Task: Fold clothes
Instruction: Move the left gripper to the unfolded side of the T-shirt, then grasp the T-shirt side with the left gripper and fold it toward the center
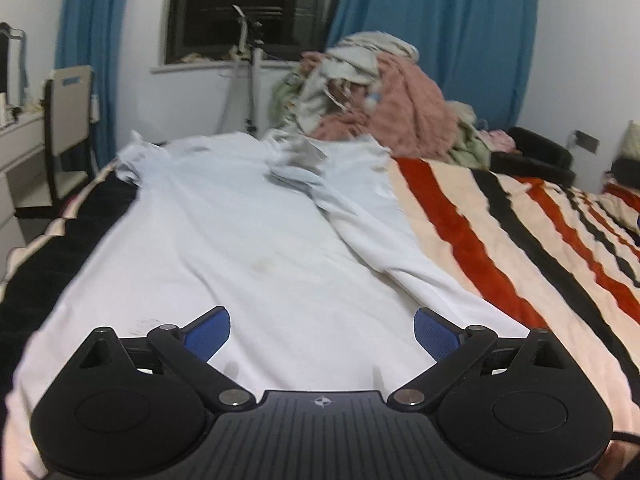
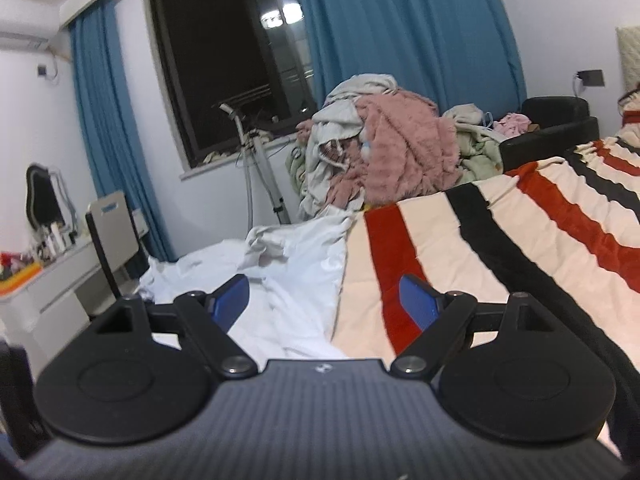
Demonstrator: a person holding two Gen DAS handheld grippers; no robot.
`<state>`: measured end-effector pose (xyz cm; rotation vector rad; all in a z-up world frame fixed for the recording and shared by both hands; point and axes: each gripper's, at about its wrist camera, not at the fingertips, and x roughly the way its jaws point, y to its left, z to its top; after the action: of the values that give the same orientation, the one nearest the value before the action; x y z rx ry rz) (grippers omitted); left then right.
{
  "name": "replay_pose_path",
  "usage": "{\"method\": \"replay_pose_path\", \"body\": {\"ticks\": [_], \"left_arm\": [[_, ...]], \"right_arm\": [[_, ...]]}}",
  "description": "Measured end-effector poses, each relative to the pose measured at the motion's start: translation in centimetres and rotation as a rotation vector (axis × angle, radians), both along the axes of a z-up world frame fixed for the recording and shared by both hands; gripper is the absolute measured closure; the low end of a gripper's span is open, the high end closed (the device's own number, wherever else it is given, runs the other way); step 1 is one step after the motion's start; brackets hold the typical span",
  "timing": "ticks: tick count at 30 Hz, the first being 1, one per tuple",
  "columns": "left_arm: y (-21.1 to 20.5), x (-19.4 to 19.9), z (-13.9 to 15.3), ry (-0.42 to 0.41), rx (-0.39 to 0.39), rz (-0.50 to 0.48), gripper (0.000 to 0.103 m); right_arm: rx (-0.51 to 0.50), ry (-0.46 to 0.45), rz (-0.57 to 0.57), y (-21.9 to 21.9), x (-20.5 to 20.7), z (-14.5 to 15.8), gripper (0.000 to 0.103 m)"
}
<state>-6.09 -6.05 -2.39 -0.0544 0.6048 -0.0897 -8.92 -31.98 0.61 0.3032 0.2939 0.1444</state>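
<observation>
Crowding bed's far end: laundry heap [image 1: 372, 92]

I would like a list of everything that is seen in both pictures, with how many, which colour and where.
white garment: one, white, spread flat on the bed, one sleeve folded over it
striped blanket: one, cream with red and black stripes, covers the bed
pile of clothes: one heap, pink, grey and green, at the far end of the bed
curtains: two, blue, either side of the window
window: one, dark, in the far wall
stand: one, white metal, below the window
chair: one, beige with dark frame, by the desk
desk: one, white, at the left wall
left tongs: open, blue pads, over the garment
right tongs: open, blue pads, above the garment's edge
</observation>
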Motion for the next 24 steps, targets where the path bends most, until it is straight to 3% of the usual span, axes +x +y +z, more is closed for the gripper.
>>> {"method": "replay_pose_path", "body": {"ticks": [10,16,20,23,24], "left_arm": [[-9.6,1.5,-1.3,0.08,-0.015,-0.264,0.014],[-16.1,2.9,-3.5,0.127,-0.058,-0.402,0.018],[-19.4,4.4,-6.7,0.204,-0.022,-0.424,0.029],[-20.7,4.6,-8.6,0.2,0.04,-0.413,0.038],[-20.9,4.5,-8.9,0.188,0.053,-0.415,0.05]], "right_arm": [[0.061,0.014,-0.156,-6.4,0.4,-0.1,0.019],[0.081,0.046,-0.164,-7.4,1.0,-1.1,0.019],[0.102,0.064,-0.157,-8.2,1.5,-1.9,0.019],[0.117,0.099,-0.142,-8.7,2.5,-2.9,0.019],[0.121,0.11,-0.139,-8.8,2.8,-3.2,0.019]]}}
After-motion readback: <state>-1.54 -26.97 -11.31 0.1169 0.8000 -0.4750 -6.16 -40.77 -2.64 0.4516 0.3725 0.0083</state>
